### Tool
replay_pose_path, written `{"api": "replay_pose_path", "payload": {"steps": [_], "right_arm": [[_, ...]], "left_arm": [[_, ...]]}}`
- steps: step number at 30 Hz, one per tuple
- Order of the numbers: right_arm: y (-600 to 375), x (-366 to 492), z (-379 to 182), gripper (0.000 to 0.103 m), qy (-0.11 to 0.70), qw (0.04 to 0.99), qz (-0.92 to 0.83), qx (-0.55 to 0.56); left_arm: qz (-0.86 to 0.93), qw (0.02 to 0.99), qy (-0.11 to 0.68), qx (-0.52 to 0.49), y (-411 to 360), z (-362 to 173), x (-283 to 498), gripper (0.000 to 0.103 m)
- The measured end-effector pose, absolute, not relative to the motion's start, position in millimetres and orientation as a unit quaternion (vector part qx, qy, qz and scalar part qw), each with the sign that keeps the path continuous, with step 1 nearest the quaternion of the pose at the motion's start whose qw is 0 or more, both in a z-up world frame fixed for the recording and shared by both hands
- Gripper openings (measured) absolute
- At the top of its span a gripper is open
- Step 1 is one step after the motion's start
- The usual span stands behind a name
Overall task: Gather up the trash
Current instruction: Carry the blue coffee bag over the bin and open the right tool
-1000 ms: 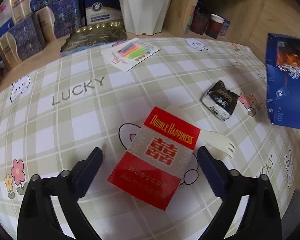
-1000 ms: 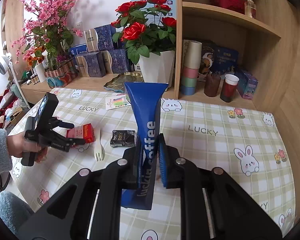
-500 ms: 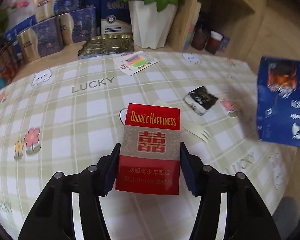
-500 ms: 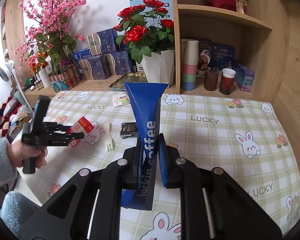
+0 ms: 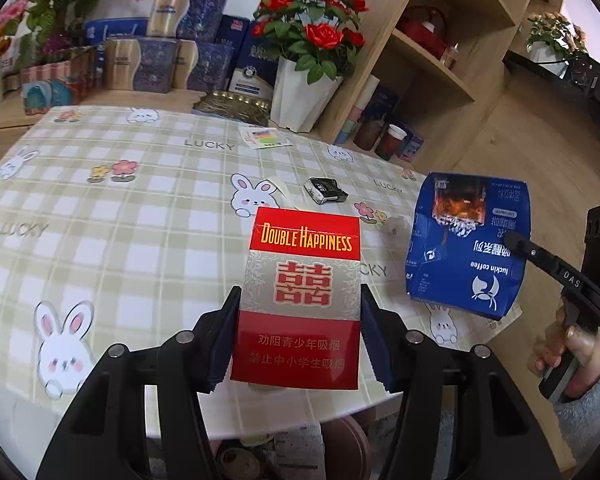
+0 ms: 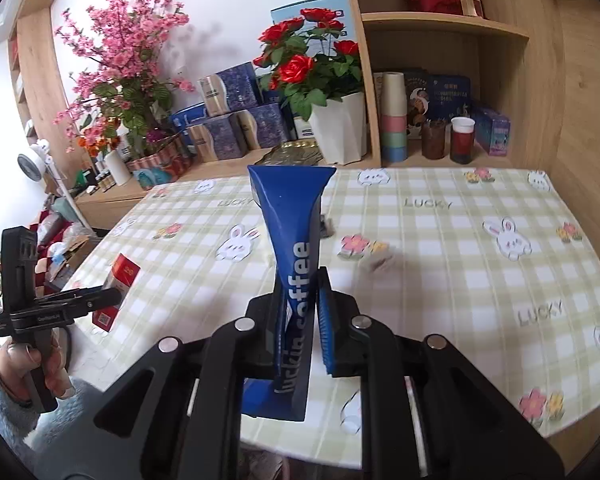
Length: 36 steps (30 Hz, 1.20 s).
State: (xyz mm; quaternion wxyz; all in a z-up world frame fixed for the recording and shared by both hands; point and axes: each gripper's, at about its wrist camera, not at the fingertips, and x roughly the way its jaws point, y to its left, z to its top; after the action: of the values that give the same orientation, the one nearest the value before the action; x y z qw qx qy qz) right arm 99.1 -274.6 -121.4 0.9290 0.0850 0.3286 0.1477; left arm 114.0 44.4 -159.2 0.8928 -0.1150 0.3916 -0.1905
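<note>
Two grippers are in play above a round table [image 5: 100, 216] covered with a green-and-white checked cloth printed with rabbits and flowers. The left gripper [image 5: 298, 332] has its two dark pads pressed flat against the sides of a red and silver cigarette pack [image 5: 300, 300], which stands upright between them, lifted clear of the cloth near the table's near edge. The right wrist view shows this same left gripper [image 6: 114, 298] from the side with the pack [image 6: 120, 280] in its fingers, a hand [image 6: 32, 364] in a fuzzy sleeve gripping the handle below. The right gripper [image 6: 300, 320] has its jaws drawn close together on a blue luckin coffee bag [image 6: 292, 232], pinching its flattened lower part while the wider end fans out above the fingers. In the left wrist view that bag [image 5: 468, 244] hangs upside down off the right side of the table, with the right gripper's black finger lying across it and a hand [image 5: 568, 348] on the handle. Still lying on the cloth, near its middle, are a small black crumpled wrapper [image 5: 326, 191] and, just to its left, part of a pale plastic fork [image 5: 280, 192] mostly hidden behind the pack. A colourful card [image 5: 265, 138] lies farther back, close to a white pot of red roses [image 5: 304, 96].
</note>
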Motion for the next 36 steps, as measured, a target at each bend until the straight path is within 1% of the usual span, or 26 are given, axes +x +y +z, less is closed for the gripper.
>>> {"api": "replay_pose_path", "payload": {"steps": [12, 18, 23, 28, 36], "right_arm": [[-235.1, -2.9, -142.9, 0.018, 0.355, 0.908, 0.207, 0.081], [-208.3, -36.4, -172.2, 0.018, 0.399, 0.882, 0.245, 0.058], [-183.1, -47.5, -205.7, 0.018, 0.45, 0.848, 0.275, 0.053], [-156.9, -39.6, -246.5, 0.018, 0.504, 0.813, 0.288, 0.046], [-113.1, -18.5, -308.4, 0.018, 0.571, 0.771, 0.28, -0.018]], "left_arm": [[-0.179, 0.909, 0.359, -0.109, 68.4, -133.9, 17.9, 0.055], [-0.182, 0.912, 0.354, -0.101, 68.4, -136.7, -10.8, 0.055], [-0.184, 0.911, 0.355, -0.102, 69.8, -142.3, -24.0, 0.055], [-0.182, 0.911, 0.355, -0.105, 72.7, -145.3, -32.0, 0.055], [-0.174, 0.913, 0.352, -0.108, 78.5, -146.3, -39.4, 0.055]]}}
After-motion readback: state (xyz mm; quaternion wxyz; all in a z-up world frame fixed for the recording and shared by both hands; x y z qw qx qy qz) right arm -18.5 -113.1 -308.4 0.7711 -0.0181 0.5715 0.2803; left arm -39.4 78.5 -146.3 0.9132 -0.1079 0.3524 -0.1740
